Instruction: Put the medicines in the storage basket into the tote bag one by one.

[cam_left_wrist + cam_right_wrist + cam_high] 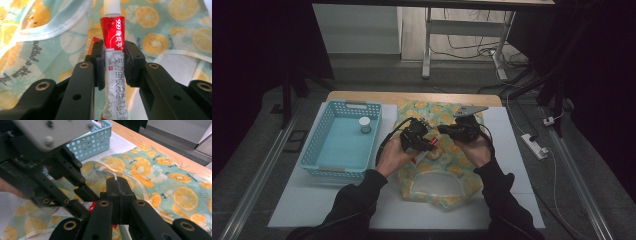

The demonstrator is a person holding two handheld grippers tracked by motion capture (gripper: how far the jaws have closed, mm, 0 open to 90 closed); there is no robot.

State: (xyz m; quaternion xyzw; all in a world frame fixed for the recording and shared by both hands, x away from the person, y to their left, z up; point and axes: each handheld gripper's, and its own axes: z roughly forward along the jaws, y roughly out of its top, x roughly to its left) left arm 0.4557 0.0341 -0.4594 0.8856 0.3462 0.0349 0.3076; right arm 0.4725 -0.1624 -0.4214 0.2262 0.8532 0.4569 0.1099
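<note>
A red and white ointment tube (113, 47) with a white cap stands between the pads of my left gripper (113, 62), which is shut on its middle. In the high view that gripper (430, 141) hovers over a fabric bag (437, 172) printed with orange slices. My right gripper (119, 185) faces it from the right, jaws pressed together on the bag's thin white hem (115, 177). The right gripper (444, 129) sits almost tip to tip with the left one. The left gripper's black arms (72, 192) cross the right gripper view, with the bag (175, 187) spread beneath.
A light blue perforated basket (319, 131) stands left of the bag with a small white jar (365, 125) inside; its corner (97, 140) is close behind the left gripper. The white mat (512, 165) lies on a wooden table. A power strip (534, 145) lies on the floor at the right.
</note>
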